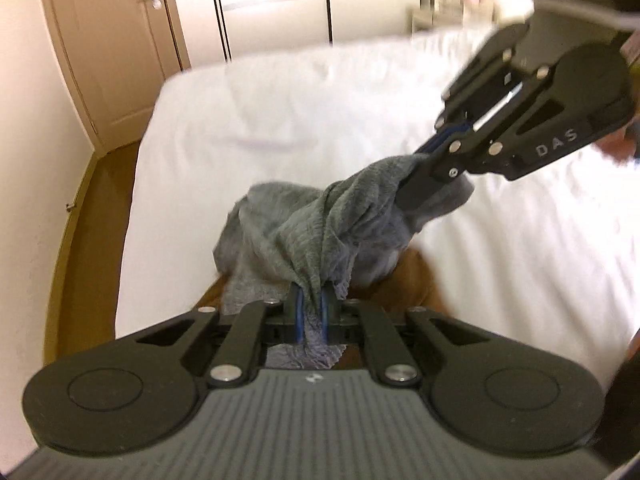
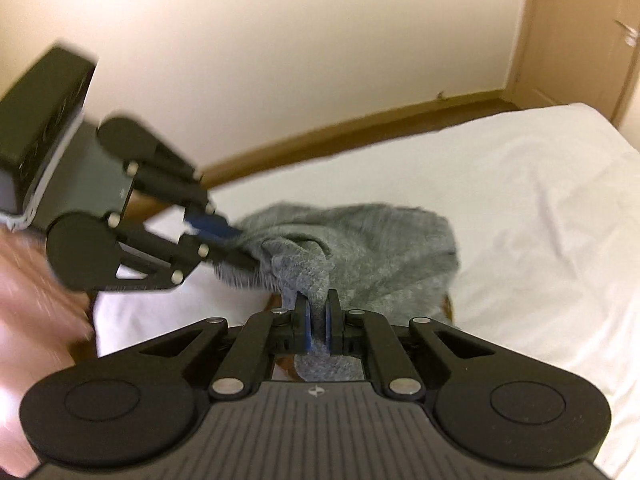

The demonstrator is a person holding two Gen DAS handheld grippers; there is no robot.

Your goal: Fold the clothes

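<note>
A grey knitted garment hangs bunched between both grippers above a white bed. My left gripper is shut on one edge of the cloth, which runs back between its blue pads. My right gripper comes in from the upper right and is shut on another edge. In the right wrist view the right gripper pinches a strip of the grey garment, and the left gripper grips it from the left. A brown piece of clothing lies partly hidden under the grey one.
The white bed fills most of both views. A brown floor strip runs along its left side beside a cream wall. A beige door stands at the far corner. A blurred hand holds the left gripper.
</note>
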